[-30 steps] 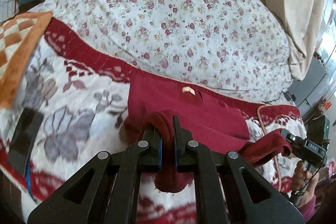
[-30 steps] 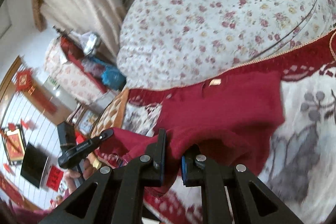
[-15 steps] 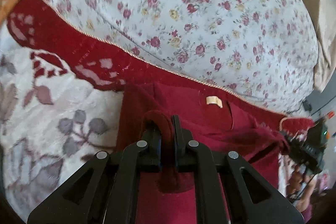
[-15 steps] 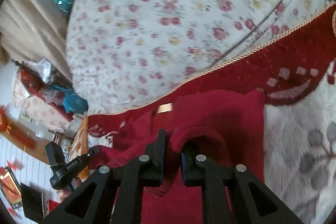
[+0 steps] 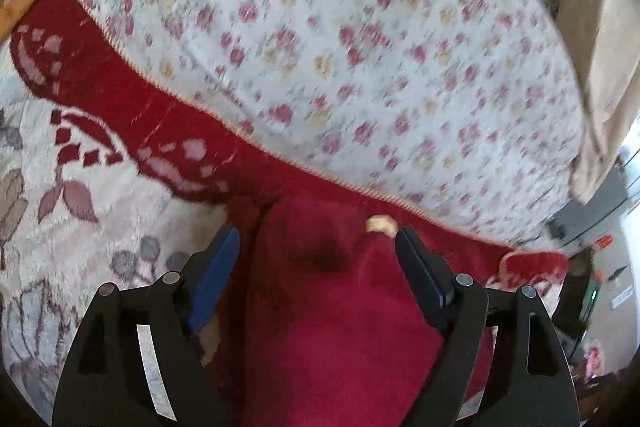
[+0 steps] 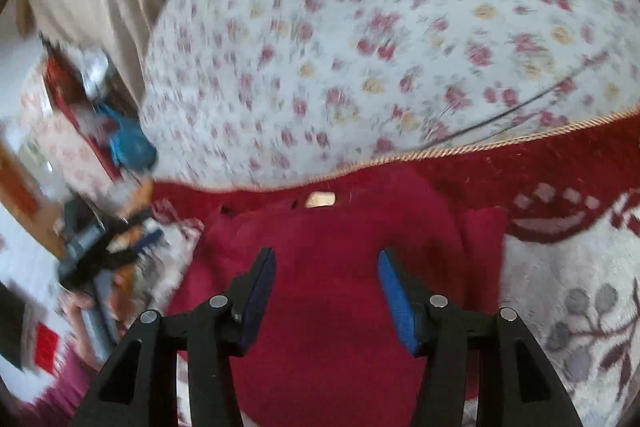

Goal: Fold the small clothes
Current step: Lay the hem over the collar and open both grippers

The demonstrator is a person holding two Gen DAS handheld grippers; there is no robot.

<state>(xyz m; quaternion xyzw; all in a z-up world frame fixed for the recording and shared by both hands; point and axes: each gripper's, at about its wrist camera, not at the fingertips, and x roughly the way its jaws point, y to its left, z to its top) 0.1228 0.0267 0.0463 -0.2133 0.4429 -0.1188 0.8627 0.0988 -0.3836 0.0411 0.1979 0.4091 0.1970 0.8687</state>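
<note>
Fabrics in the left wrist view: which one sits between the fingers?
The plain dark-red knit garment with the small tan neck label, lying between the open left gripper. The red-and-cream patterned blanket and floral quilt lie beyond it.

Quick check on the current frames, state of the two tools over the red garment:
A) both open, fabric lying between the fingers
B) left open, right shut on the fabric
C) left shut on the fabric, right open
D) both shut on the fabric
A: the left tool and the right tool both have their fingers spread wide, and the red garment lies flat on the patterned blanket between them, not pinched.
</note>
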